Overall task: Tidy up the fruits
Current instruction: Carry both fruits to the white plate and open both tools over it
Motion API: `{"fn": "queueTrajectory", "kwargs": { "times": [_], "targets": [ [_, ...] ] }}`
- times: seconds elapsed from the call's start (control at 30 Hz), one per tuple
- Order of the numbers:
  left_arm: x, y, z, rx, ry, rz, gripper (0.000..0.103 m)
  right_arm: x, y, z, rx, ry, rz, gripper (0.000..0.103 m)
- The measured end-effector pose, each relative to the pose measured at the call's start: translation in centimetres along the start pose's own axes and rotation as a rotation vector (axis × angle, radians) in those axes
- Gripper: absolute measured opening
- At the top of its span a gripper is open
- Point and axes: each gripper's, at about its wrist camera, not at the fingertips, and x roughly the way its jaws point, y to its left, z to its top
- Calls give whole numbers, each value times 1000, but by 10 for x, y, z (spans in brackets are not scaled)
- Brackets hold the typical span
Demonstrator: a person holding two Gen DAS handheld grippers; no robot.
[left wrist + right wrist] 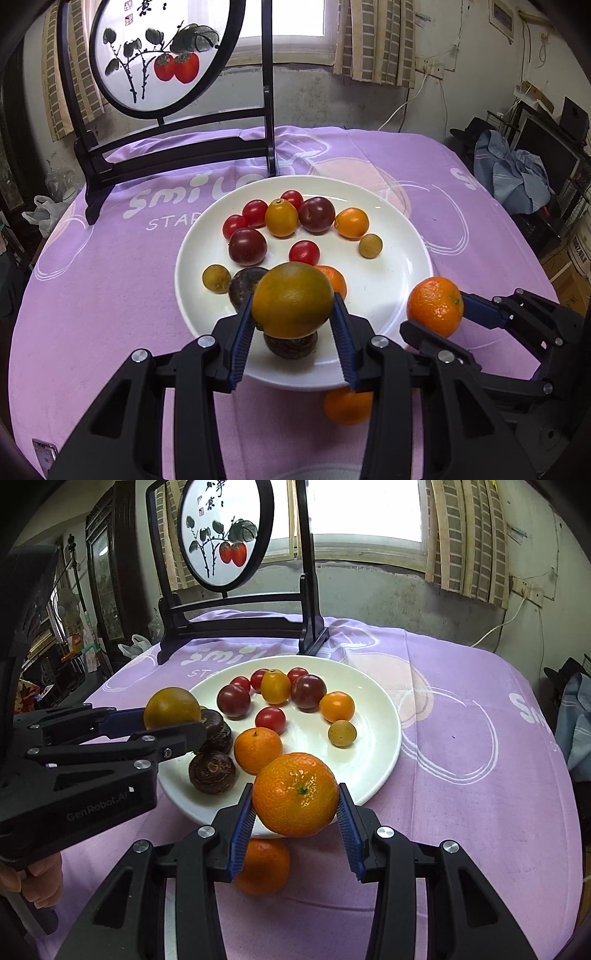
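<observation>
Nearest, a greenish-orange citrus is being pinched between the blue pads of the left gripper, held over the near part of the white plate. A bright orange mandarin is being gripped the same way by the right gripper, held above the plate's near rim. In the left wrist view, that second gripper is being seen off to the right, just beside the plate's edge.

Another mandarin is being left on the purple cloth of the table, just outside the near rim and partly hidden under the held fruit.

On the plate, two dark brown, ridged round items are being seen at the near left, one behind the other. A small mandarin is lying just beside them. Farther in, a red cherry tomato and a tan, longan-like fruit are sitting apart. Beyond these, a loose arc is being formed by two dark plums, two yellow-orange kumquat-like fruits and several more red tomatoes at the back; some are touching.

A second tan fruit is being seen at the plate's left edge in the left wrist view.

Behind the plate, a dark wooden stand with a round painted screen is standing on the cloth. A window and curtains are being seen on the far wall.
</observation>
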Motion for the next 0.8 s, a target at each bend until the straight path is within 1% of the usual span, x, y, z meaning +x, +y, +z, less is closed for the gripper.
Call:
{"fn": "queueTrajectory", "kwargs": {
  "times": [0.27,0.43,0.67,0.8],
  "targets": [
    [26,-5,7,-12,23,2,40,18,-6,3,2,19,-12,44],
    [38,-7,11,-11,32,11,40,23,-6,4,-3,17,-17,44],
    [44,-10,16,1,19,19,40,31,-3,7,-21,17,-33,44],
    [48,-9,20,-14,20,14,40,35,-1,9,-29,22,-30,45]
  ]
}}
